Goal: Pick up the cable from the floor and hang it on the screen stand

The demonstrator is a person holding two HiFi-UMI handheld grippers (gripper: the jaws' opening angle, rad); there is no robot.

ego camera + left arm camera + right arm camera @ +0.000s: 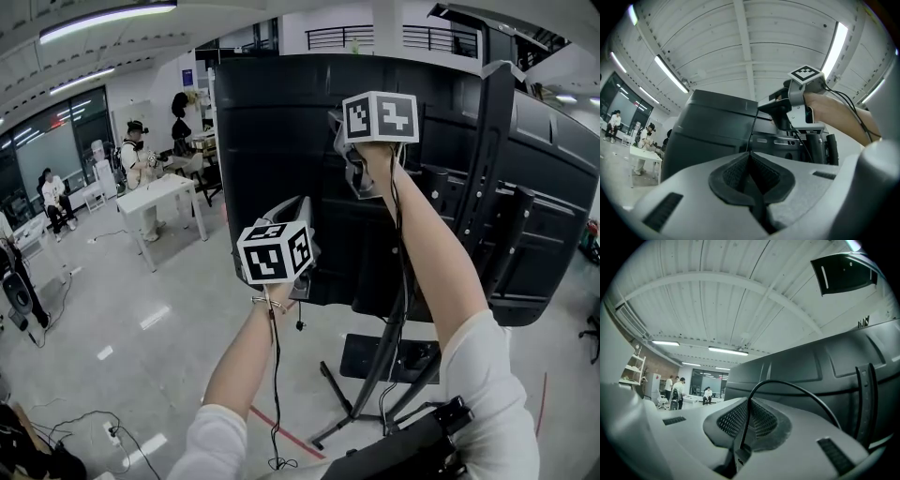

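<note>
left gripper [750,164]: jaws together, pinching the thin black cable [751,133] | right gripper [746,406]: jaws clamped on that cable, which arcs out rightward | both held up beside the large black screen stand [281,141]

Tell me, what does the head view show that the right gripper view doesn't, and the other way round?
Only the head view shows the left tool and right tool from outside, the stand's base and a white table. Only the right gripper view shows the cable pinched between that tool's pads, looping forward. Both show the back of the black screen and people far off.
</note>
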